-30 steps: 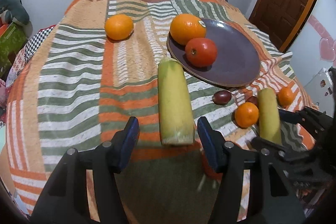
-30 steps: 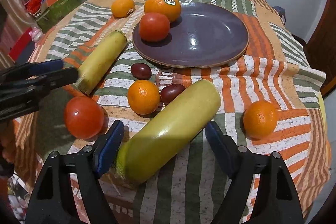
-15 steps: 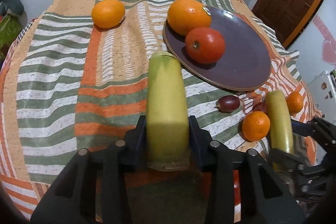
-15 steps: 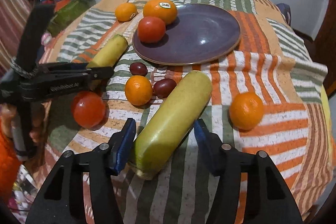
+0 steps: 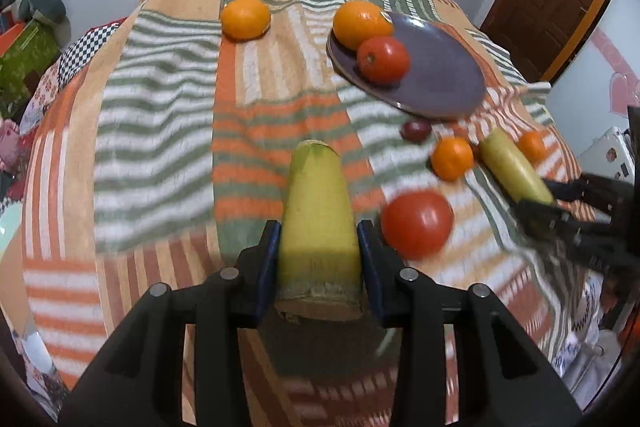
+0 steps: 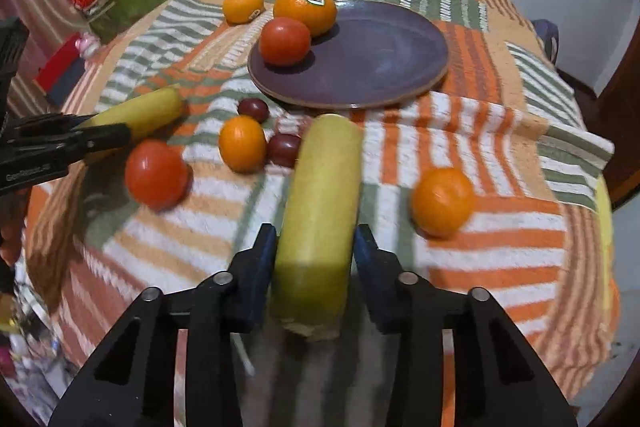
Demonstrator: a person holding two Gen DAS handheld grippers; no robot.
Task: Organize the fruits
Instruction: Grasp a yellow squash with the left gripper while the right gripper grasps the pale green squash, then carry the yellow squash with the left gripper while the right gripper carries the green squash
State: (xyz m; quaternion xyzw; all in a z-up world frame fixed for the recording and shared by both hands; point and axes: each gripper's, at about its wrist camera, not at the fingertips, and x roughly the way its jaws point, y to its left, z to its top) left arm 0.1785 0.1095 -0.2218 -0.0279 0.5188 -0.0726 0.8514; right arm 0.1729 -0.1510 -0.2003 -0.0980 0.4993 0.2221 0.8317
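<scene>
Left wrist view: left gripper [image 5: 319, 259] pinches the cut end of a yellow-green banana [image 5: 318, 211], fingers [image 5: 267, 267] pressed on both flanks; the fruit points to 12 o'clock over the striped cloth [image 5: 160, 107] on the tabletop. Right wrist view: right gripper [image 6: 315, 267] has just been closing and now clamps a second banana [image 6: 320, 211] the same way, near its stub end. Purple plate [image 6: 380, 51] sits at 12 o'clock from that banana, already carrying a large orange [image 6: 306, 9] and a tomato [image 6: 285, 41]. Risks, as judged: both grips sit at the very end of a long fruit, so the free end may droop or swivel and slip out; hard squeeze may bruise the skin. Loose tomato [image 5: 417, 223] at 3 o'clock of the left fingers, small orange [image 6: 242, 143] and dark plums [image 6: 283, 149] at 10 o'clock of the right pair could get knocked. Both grippers heading for one plate may collide.
</scene>
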